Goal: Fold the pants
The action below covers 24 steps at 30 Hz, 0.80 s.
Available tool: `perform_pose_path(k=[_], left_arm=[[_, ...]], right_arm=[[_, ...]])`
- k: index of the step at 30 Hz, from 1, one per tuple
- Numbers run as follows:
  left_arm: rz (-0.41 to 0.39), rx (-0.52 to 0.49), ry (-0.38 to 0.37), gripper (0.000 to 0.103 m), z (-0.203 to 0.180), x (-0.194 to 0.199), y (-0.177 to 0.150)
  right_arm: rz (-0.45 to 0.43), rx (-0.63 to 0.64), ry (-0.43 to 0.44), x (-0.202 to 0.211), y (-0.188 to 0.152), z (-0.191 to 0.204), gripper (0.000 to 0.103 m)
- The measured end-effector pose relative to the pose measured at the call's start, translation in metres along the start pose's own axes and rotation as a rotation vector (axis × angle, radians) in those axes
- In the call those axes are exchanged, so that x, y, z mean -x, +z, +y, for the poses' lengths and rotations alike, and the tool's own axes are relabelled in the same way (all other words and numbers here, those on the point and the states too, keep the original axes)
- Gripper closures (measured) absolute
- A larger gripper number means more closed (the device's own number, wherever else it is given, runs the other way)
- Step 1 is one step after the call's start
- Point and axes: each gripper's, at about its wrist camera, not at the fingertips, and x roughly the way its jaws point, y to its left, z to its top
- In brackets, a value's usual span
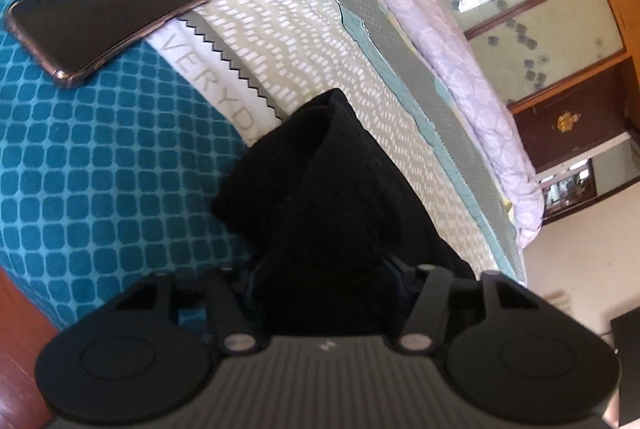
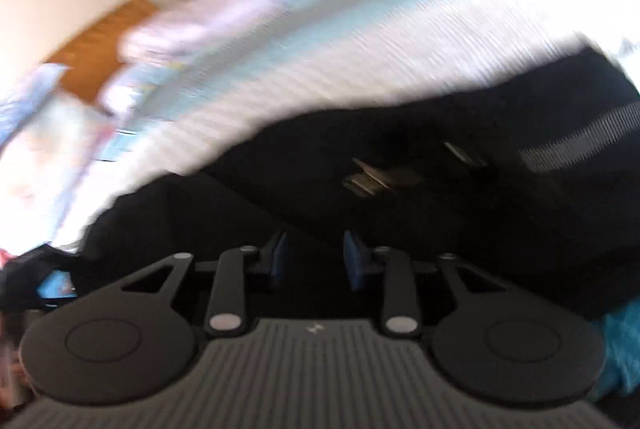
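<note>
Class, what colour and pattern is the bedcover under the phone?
Teal bedcover with a grid of rounded squares, under the phone; clearest in the left wrist view.

Grey capital lettering is running along a white band (image 1: 224,85) of the bed cover, between the teal grid print and a zigzag edge. "EVERYD" is reading clearly; "NCE D" is showing beyond the phone (image 1: 108,11). Right wrist view: nothing legible.

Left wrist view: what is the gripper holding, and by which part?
The left gripper is closed on the black fabric pants, bunched between its fingers. Which part of the garment it grips cannot be told.
</note>
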Motion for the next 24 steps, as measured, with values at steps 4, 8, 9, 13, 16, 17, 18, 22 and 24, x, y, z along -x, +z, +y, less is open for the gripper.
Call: perform_pose_path(k=[4,8,9,13,16,17,18,22,24], left_arm=[[-0.021,0.012,-0.012,0.062,0.004,0.008,-0.004],[-0.053,-0.045,-0.037,0.065,-0.015,0.024,-0.006],[-0.061,-0.071,-0.049,0.066,-0.024,0.028,-0.007],[-0.085,-0.283,-0.111,0.066,-0.083,0.040,-0.019],[-0.066,-0.526,-0.174,0.066,-0.145,0.032,-0.044],[-0.051,-0.623,-0.190,0.065,-0.167,0.026,-0.058],[-0.031,-0.718,-0.200,0.065,-0.186,0.019,-0.074],[0.129,-1.065,-0.189,0.055,-0.240,-0.024,-0.150],[0.228,-1.180,-0.135,0.052,-0.246,-0.046,-0.183]], right_arm=[[0.069,0.056,0.131,-0.037,0.011,0.035,0.080],[0.237,-0.071,0.141,-0.111,-0.006,0.026,0.092],[0.199,-0.108,0.148,-0.109,-0.013,0.023,0.094],[0.237,-0.199,0.192,-0.106,-0.004,0.005,0.093],[0.177,-0.221,0.184,-0.081,-0.005,-0.005,0.088],[0.152,-0.226,0.175,-0.071,-0.005,-0.009,0.088],[0.117,-0.236,0.164,-0.060,-0.003,-0.018,0.088],[-0.045,-0.270,0.070,-0.018,0.005,-0.056,0.087],[-0.091,-0.290,0.031,-0.003,0.003,-0.073,0.080]])
